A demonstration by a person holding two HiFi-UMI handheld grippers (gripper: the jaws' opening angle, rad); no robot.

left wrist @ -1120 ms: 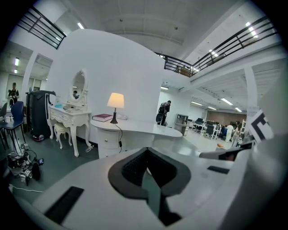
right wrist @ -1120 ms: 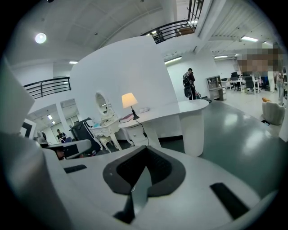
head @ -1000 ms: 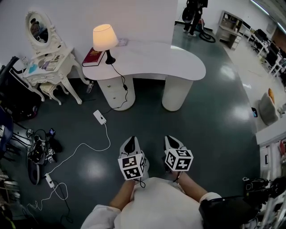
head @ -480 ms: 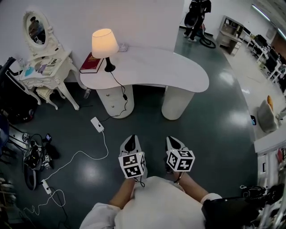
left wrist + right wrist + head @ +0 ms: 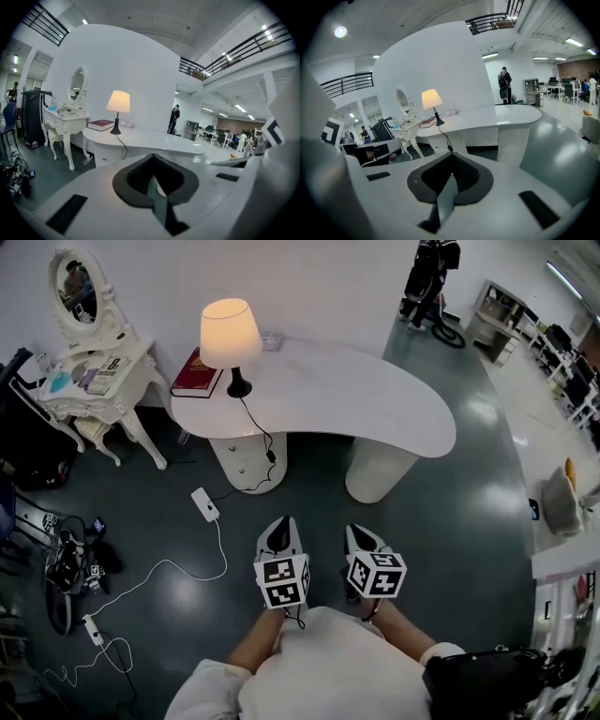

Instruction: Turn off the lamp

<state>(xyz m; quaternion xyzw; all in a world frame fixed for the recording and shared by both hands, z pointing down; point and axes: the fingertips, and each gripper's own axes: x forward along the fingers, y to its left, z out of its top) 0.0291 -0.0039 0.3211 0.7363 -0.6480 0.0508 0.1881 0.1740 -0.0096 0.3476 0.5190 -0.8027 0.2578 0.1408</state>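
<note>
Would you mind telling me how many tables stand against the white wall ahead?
2: the curved white desk carrying the lit lamp, and the small ornate dressing table to its left, under the oval mirror. None seems hidden.

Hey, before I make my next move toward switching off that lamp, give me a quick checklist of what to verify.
1. Lamp off: not ok, its shade glows.
2. Switch found: cannot tell; a small block sits on the cord below the desk edge.
3. Left gripper free: ok, jaws shut, nothing between.
4. Right gripper free: ok, jaws shut, nothing between.
5. Lamp within reach: not ok, floor lies between grippers and desk.
</note>
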